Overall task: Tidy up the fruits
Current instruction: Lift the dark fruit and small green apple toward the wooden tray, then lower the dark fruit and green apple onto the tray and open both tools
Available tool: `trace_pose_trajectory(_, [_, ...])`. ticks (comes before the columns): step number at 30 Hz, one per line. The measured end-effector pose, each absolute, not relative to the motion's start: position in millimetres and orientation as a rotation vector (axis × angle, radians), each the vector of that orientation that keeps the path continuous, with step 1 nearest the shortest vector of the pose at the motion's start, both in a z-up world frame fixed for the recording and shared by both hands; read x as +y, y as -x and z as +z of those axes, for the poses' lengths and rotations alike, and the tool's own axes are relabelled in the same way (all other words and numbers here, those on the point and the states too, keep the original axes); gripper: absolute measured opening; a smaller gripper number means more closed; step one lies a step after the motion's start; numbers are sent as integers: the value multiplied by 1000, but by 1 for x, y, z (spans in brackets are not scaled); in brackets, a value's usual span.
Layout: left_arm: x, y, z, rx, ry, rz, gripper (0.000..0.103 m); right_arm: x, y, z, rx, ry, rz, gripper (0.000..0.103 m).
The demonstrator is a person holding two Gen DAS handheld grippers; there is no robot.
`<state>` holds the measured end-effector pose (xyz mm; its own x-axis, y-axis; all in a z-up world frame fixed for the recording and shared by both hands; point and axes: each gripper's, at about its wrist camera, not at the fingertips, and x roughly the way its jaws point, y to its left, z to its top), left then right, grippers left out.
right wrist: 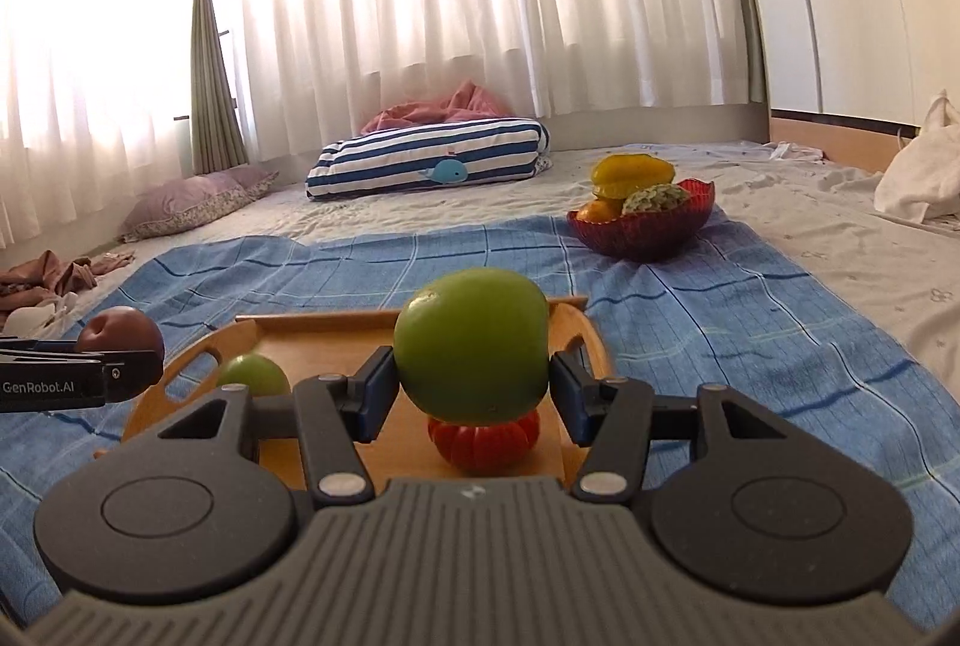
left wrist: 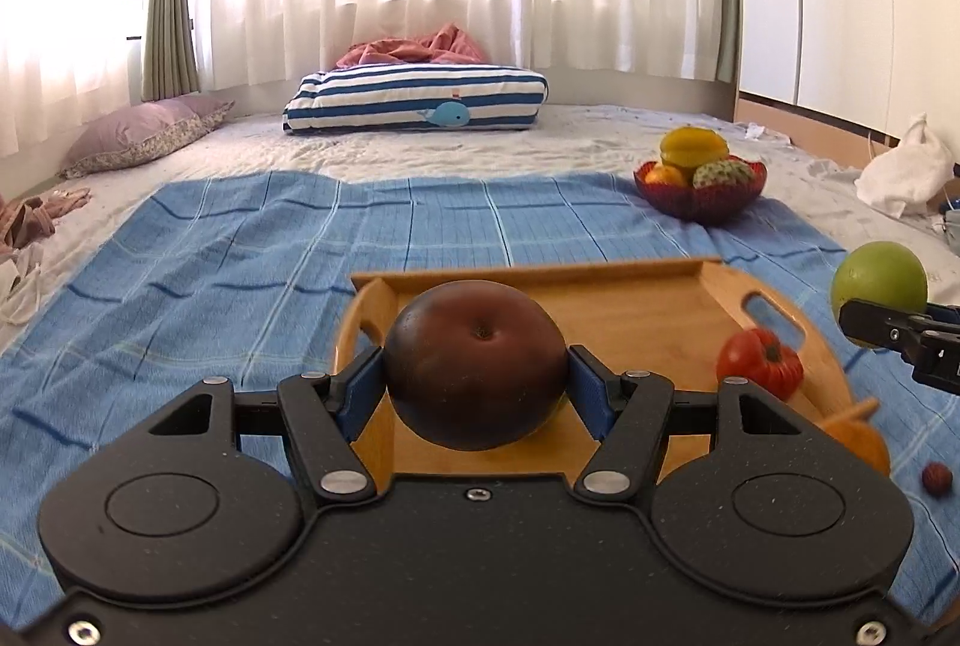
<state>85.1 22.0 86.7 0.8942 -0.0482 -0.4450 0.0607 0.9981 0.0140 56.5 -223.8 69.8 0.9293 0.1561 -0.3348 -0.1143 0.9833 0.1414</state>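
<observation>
- In the left wrist view, the left hand-held gripper (left wrist: 475,376) fills the lower half of the frame, its two blue-padded fingers (left wrist: 360,389) closed against the sides of a round, dark reddish-brown fruit (left wrist: 475,361).
- The brown fruit is nearly spherical with no clear long axis; its small stem dimple faces the camera and slightly upward.
- It is held above the near left part of a light wooden tray with cut-out handles (left wrist: 648,304), which lies on a blue checked cloth (left wrist: 240,274) spread over the bed.
- A red, ribbed, tomato-like fruit (left wrist: 759,361) sits on the tray at centre right of that frame; a small dark red fruit (left wrist: 937,478) lies on the cloth at lower right.
- In the right wrist view, the right hand-held gripper (right wrist: 472,385) grips a smooth, round green fruit (right wrist: 471,343) between its fingers, at the middle of the frame, directly over the red ribbed fruit.
- A smaller green fruit (right wrist: 252,374) rests on the tray at left centre.
- A red, translucent scalloped bowl (right wrist: 642,226) stands on the far right corner of the cloth, in the upper right, holding a yellow star-shaped fruit (right wrist: 630,175), an orange fruit and a scaly green one.
- A blue-and-white striped pillow with a whale (right wrist: 432,156) lies further back.
</observation>
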Motion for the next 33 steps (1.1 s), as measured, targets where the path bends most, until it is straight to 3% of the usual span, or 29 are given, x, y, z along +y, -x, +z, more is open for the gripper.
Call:
trace_pose_trajectory(26, [31, -234, 70, 650, 45, -123, 63, -222, -205, 52, 635, -137, 175, 59])
trace_pose_trajectory(33, [23, -254, 54, 689, 42, -111, 63, -220, -224, 45, 681, -158, 161, 53])
